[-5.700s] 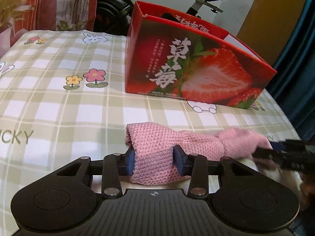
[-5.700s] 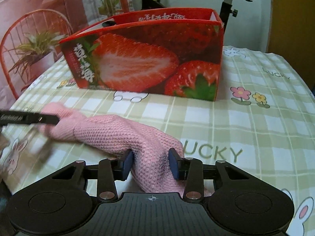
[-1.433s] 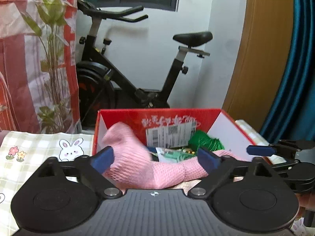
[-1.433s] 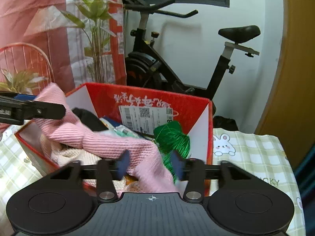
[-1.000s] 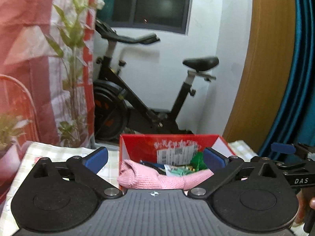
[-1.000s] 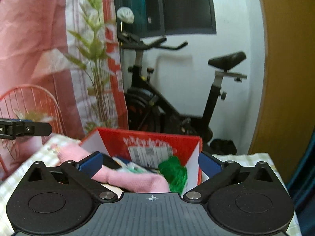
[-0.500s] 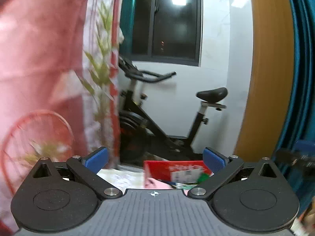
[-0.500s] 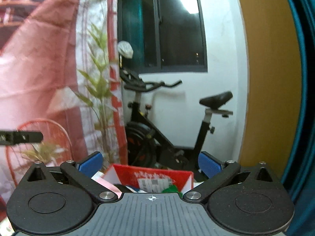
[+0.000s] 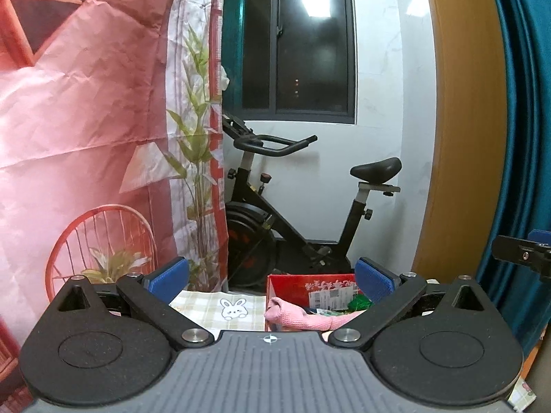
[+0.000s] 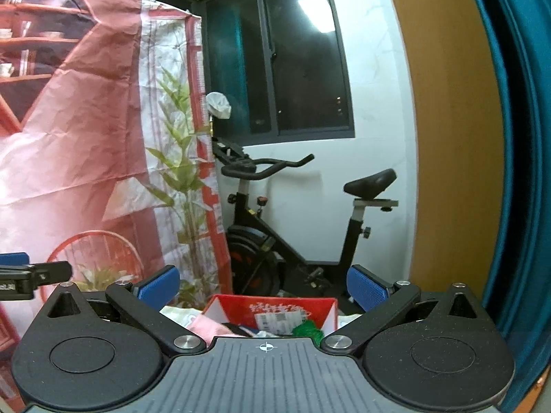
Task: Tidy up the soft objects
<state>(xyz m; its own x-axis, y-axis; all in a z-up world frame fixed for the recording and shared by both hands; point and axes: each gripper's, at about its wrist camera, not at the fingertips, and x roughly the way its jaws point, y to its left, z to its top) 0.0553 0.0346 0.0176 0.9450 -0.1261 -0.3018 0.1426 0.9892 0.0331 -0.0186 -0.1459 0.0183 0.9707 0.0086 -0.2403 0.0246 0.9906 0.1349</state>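
The pink knitted cloth [image 9: 299, 318] lies draped inside the red strawberry box [image 9: 310, 284], low in the left wrist view. My left gripper [image 9: 271, 275] is open, high and well back from the box, with nothing between its blue pads. In the right wrist view the same red box [image 10: 275, 306] holds the pink cloth [image 10: 206, 330] and a green bundle [image 10: 306, 330]. My right gripper [image 10: 261, 287] is also open and empty, above and behind the box. Each gripper shows at the edge of the other's view: right gripper [image 9: 523, 254], left gripper [image 10: 31, 275].
A black exercise bike [image 9: 303, 213] stands behind the box against a white wall. A pink printed backdrop [image 9: 86, 137] hangs at the left, a wooden panel [image 9: 458, 137] and blue curtain [image 9: 516, 120] at the right. The checked tablecloth [image 9: 220, 304] with a rabbit print lies beside the box.
Both grippers carried the pink cloth into the box, opened and let it go. Since then they have risen and drawn back, so the box now sits small and low.
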